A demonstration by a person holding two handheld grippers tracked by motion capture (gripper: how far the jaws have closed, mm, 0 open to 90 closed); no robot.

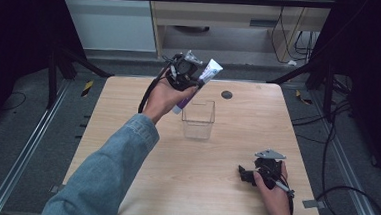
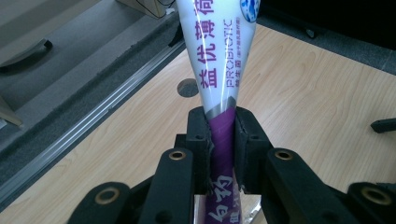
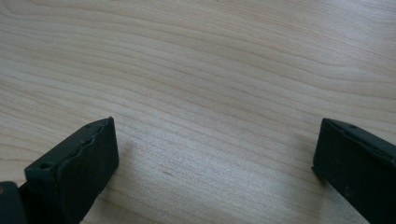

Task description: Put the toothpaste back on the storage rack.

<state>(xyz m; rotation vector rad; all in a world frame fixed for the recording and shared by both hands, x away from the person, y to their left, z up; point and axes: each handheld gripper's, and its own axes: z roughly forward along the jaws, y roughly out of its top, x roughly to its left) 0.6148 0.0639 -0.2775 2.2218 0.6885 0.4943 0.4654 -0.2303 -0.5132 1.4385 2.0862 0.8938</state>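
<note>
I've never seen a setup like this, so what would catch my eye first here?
Probably the white and purple tube, held up in the air by the left gripper above the far side of the wooden table. Just below it stands a clear plastic box. Near the table's right corner, the right gripper rests, jaws open.

Left gripper (image 1: 196, 74): black body, grey three-cornered plate mounted on top, black cable looped from rear. In left gripper view, two black jaws seen with flat inner pads (image 2: 200, 140); linkage arms fitted with brass-coloured ringed holes. Left forearm covered by blue denim sleeve (image 1: 105, 175), cuff turned at wrist. Right gripper (image 1: 245, 174): black body, grey three-cornered plate on top, black cable trailed behind. In right gripper view, jaws noted as black, blocky, small holes along edges.
</note>
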